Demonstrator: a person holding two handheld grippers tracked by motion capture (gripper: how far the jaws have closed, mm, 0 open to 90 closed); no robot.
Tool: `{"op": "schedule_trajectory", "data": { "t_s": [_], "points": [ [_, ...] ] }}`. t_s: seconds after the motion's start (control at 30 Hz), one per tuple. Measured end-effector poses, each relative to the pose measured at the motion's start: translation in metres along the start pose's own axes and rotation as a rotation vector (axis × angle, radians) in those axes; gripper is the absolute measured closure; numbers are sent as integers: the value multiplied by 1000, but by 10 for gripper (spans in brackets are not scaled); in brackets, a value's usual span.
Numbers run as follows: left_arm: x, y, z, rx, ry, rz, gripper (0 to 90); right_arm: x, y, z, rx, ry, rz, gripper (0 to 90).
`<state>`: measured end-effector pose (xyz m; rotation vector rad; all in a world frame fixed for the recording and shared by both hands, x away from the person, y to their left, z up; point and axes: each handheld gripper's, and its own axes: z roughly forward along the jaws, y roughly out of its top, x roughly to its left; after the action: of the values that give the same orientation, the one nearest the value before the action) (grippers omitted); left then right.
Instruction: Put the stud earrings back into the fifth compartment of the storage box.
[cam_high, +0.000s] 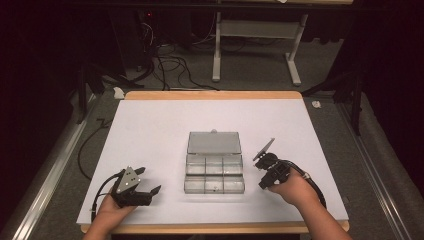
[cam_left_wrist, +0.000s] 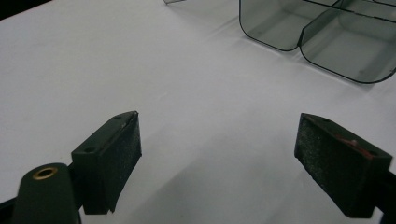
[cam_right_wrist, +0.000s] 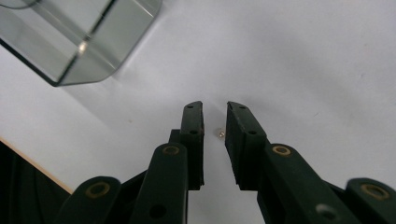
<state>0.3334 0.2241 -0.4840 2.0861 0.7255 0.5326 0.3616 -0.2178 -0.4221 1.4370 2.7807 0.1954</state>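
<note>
Lying between the right gripper (cam_right_wrist: 215, 116) fingers (cam_right_wrist: 194, 126): a tiny bead (cam_right_wrist: 220, 134).

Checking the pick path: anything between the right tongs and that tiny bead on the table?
Nothing visible. The small bead lies on the white table in the narrow gap between the right tongs, untouched by either jaw. The clear compartment box sits off to one side.

- Box (cam_high: 214, 172): clear plastic, six compartments in two rows, lid open flat toward 12 o'clock, mid-table.
- Bead (cam_right_wrist: 220, 133): tiny, pale, on the table at the box's 3 o'clock.
</note>
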Motion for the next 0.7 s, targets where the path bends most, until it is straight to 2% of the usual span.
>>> {"op": "schedule_trajectory", "data": {
  "t_s": [0.13, 0.2, 0.37, 0.4, 0.7],
  "points": [
    [0, 0, 0, 1, -1, 0, 153, -2, -2, 6, 12, 5, 22, 785],
    [0, 0, 0, 2, -2, 0, 153, -3, -3, 8, 7, 5, 7, 791],
    [0, 0, 0, 2, -3, 0, 153, -3, -2, 11, 13, 9, 21, 796],
    [0, 0, 0, 2, -3, 0, 153, -4, -2, 12, 12, 6, 8, 800],
    [0, 0, 0, 0, -6, 1, 153, -5, -3, 15, 16, 2, -6, 828]
  ]
}}
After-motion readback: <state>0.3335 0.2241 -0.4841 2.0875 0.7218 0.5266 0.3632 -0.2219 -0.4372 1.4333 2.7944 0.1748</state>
